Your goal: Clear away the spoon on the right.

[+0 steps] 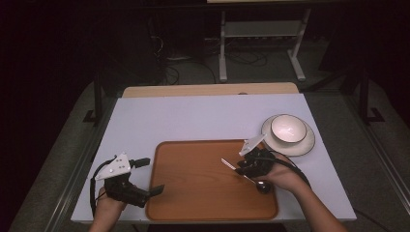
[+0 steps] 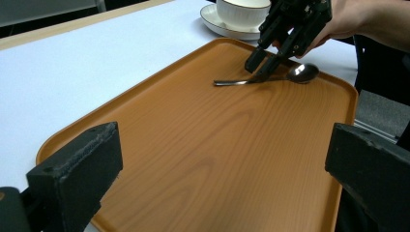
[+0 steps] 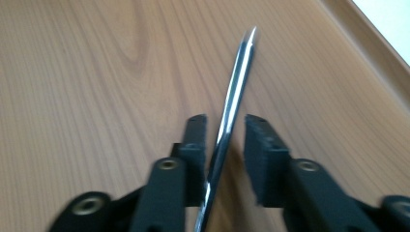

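One spoon (image 2: 270, 77) lies flat on the tray (image 1: 193, 193), near its right edge. In the high view its long axis runs on a slant: the bowl end points toward the person and the right rim, the handle tip away and to the left. There is one tray, wood-grained orange-brown with a raised rim, one white bowl (image 1: 288, 128) and one saucer (image 1: 305, 145) under it, just beyond the tray's far right corner.

The right gripper (image 3: 226, 128) straddles the spoon's handle. Its jaws stand a little apart, with a clear gap on one side of the handle; whether the other pad touches it I cannot tell. They do not clamp it.

The left gripper (image 1: 157, 189) sits at the tray's near left corner, its jaws wide apart with nothing between them.

The bench (image 1: 193, 121) is pale blue-white with a wooden strip along its far edge. The room behind it is dark, with grey floor, cables and a white metal stand.
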